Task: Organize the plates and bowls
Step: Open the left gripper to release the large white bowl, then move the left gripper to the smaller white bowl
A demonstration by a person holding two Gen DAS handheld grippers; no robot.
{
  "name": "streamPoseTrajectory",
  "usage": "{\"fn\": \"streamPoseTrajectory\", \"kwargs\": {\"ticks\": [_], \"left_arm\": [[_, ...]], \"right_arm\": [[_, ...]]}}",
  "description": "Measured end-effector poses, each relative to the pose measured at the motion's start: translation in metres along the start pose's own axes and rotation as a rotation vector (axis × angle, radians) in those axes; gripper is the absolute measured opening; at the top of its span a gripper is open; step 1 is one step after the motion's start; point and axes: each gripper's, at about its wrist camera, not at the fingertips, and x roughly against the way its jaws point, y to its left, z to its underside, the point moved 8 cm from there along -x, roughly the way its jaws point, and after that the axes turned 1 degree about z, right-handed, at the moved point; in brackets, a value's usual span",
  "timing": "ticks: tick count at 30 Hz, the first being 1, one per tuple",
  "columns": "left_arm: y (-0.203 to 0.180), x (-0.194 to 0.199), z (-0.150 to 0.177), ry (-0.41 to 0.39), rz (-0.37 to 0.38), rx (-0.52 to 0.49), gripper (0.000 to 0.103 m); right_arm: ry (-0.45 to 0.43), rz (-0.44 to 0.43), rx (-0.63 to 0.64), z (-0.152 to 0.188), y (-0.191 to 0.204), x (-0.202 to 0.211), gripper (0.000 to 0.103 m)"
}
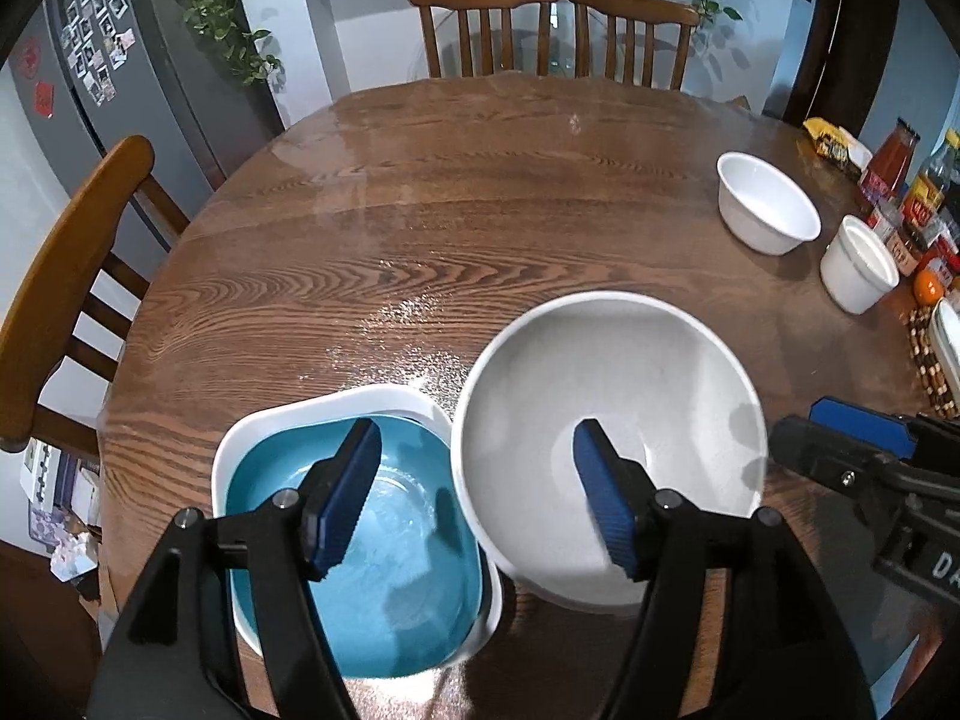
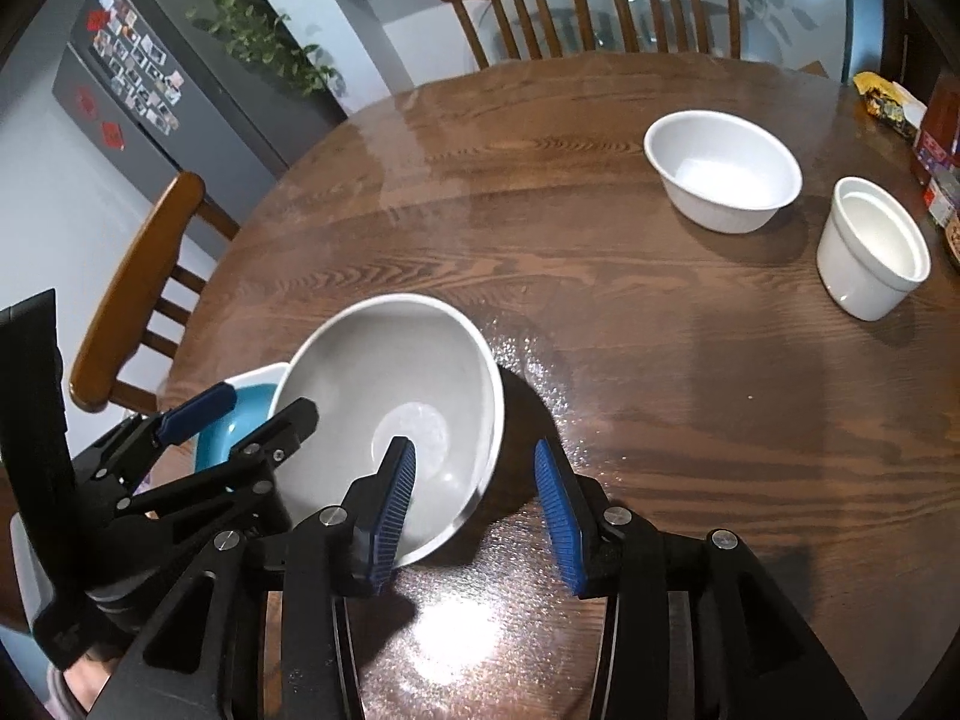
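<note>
Your left gripper (image 1: 477,498) hangs spread wide and empty over the near stack: a teal square dish (image 1: 360,570) nested in a white square dish (image 1: 240,444). The grey bowl (image 2: 384,414) beside it sits tilted, apparently leaning on that stack; whether it is lifted you cannot tell. Your right gripper (image 2: 474,516) straddles its near rim, jaws parted, not yet clamped. So the two square dishes look stacked; the grey bowl, the white bowl (image 2: 723,171) and the white ramekin (image 2: 873,246) remain, well apart across the wooden table (image 2: 600,330). The sauce bottles (image 1: 900,174) carry labels too blurred to read; "DA" shows on your right tool's body.
</note>
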Motion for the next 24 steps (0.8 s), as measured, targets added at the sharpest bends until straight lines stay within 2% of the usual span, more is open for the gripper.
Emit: {"fn": "streamPoseTrajectory", "kwargs": {"ticks": [2, 4, 5, 9, 15, 19, 24], "left_arm": [[0.003, 0.009, -0.002, -0.01, 0.006, 0.008, 0.067], [0.007, 0.02, -0.006, -0.018, 0.013, 0.026, 0.083], [0.01, 0.027, -0.009, -0.027, 0.023, 0.037, 0.085], [0.028, 0.063, -0.026, -0.096, 0.008, 0.083, 0.087], [0.045, 0.099, -0.033, -0.161, -0.009, 0.165, 0.089], [0.04, 0.104, -0.03, -0.163, -0.001, 0.184, 0.089], [0.012, 0.1, -0.022, -0.14, 0.023, 0.164, 0.089]], "right_arm": [[-0.011, -0.003, -0.005, -0.001, -0.005, 0.007, 0.042], [-0.023, -0.004, -0.011, -0.003, -0.009, 0.015, 0.042], [-0.029, -0.004, -0.014, -0.004, -0.01, 0.018, 0.042], [-0.07, -0.01, -0.023, -0.008, -0.022, 0.039, 0.042], [-0.117, -0.005, -0.038, -0.012, -0.042, 0.067, 0.042], [-0.141, 0.002, -0.038, -0.015, -0.053, 0.084, 0.042], [-0.161, 0.01, -0.033, -0.019, -0.067, 0.1, 0.043]]}}
